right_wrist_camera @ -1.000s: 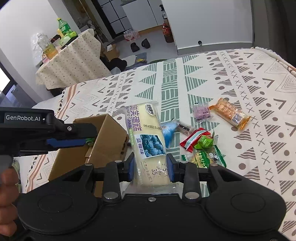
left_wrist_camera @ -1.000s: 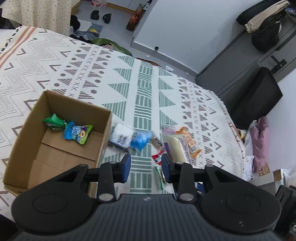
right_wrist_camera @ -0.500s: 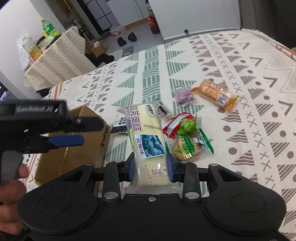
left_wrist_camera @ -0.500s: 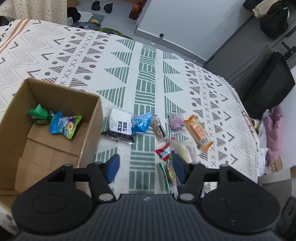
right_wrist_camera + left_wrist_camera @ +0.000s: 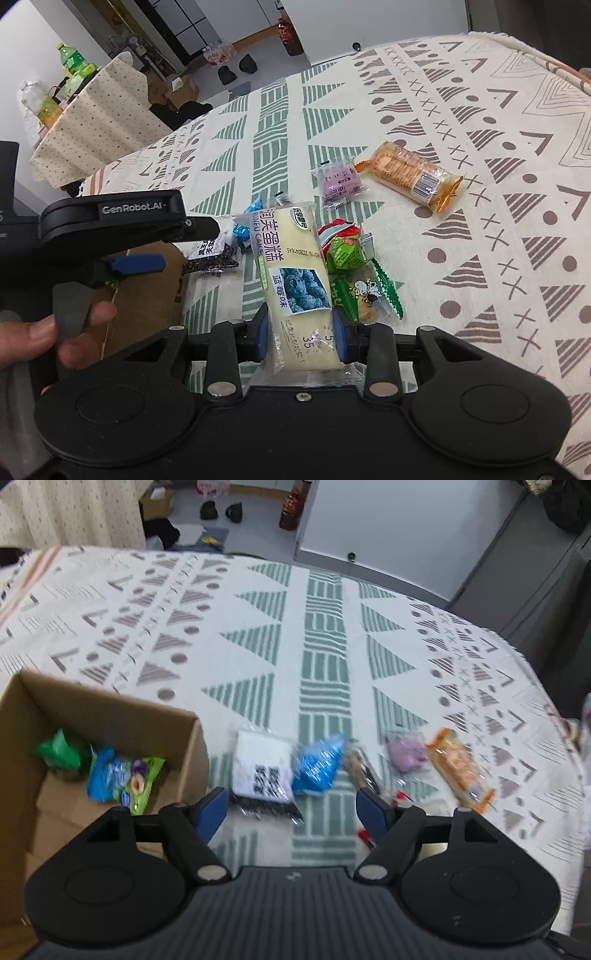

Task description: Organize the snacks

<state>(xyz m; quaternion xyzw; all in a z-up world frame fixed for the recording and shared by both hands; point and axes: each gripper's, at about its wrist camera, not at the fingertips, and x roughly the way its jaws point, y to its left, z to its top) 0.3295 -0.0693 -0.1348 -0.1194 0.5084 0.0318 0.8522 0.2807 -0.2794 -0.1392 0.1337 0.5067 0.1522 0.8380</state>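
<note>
Seen from the left wrist camera, the left tool [image 5: 291, 808] hangs with its blue-padded jaws spread wide and empty above a patterned bedspread [image 5: 325, 635], the whole frame softened by blur. A cardboard box [image 5: 192, 746], cut off at the left edge, holds a green packet [image 5: 59, 755] and a blue-and-green packet [image 5: 123, 779]. Just beside the box lie a white packet with black print [image 5: 262, 768], a blue packet [image 5: 317, 764], a purple packet [image 5: 406, 753] and an orange biscuit pack [image 5: 458, 768]; a red wrapper [image 5: 365, 836] is mostly hidden behind the right jaw, and its label cannot be read. Beyond the bed are a grey floor with shoes [image 5: 221, 510], a dark bottle [image 5: 290, 509] and a white panel [image 5: 388, 520]. From the right wrist camera, the right tool [image 5: 301, 332] is clamped on the lower end of a pale blueberry cake bar [image 5: 291, 273], which stands lifted over the bedspread with its bottom seal tucked behind the tool body. The left tool [image 5: 136, 264] appears side-on at left, its trigger gripped by a hand [image 5: 48, 339] cut off by the frame; it covers much of the box. Under the bar's right side sit a red-and-green wrapper pile [image 5: 343, 247] and a green cartoon packet [image 5: 365, 293], partly overlapped. In the background a dotted cloth [image 5: 99, 122] covers a table bearing bottles [image 5: 70, 70].
</note>
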